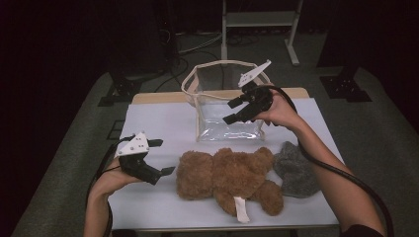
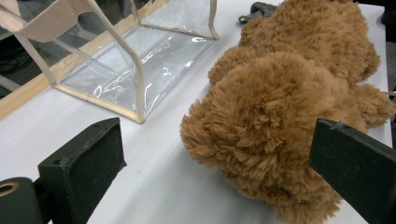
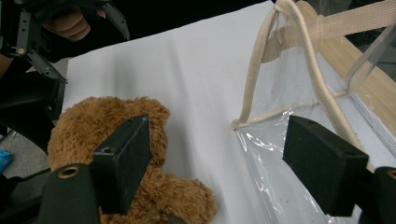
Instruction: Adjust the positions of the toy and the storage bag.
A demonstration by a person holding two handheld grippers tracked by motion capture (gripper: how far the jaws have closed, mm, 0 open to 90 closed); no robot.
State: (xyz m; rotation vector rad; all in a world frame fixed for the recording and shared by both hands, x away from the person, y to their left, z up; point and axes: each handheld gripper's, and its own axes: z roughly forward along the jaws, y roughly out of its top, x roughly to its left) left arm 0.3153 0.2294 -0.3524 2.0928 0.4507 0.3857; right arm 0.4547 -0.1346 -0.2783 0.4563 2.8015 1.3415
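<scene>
Brown teddy bear (image 1: 230,177) lay face-down on the white table (image 1: 158,123), stretched left to right near the front edge, head end toward the left gripper (image 1: 155,158), a white tag sticking out by its legs. Just behind it stood the clear bag (image 1: 217,106) with beige trim, mouth open upward, empty as far as I could see. A grey fuzzy item (image 1: 296,170), maybe a hat, touched the bear at the right. Left gripper was wide open, holding nothing, jaws spread on either side of the bear's head in the left gripper view (image 2: 261,121), not touching yet. Right gripper (image 1: 234,109) hovered above the bag's front wall, also open and empty; in the right gripper view its jaws straddled the bag's front corner and trim (image 3: 303,60). My read: the job looked like getting the bear into the bag. To do it well, the left should close deep on the head, not just on the fur tips, since plush slips. The right would best pinch the beige rim and hold the mouth open, because the film looked floppy. Lift the bear clear of the grey item so it doesn't drag along.
</scene>
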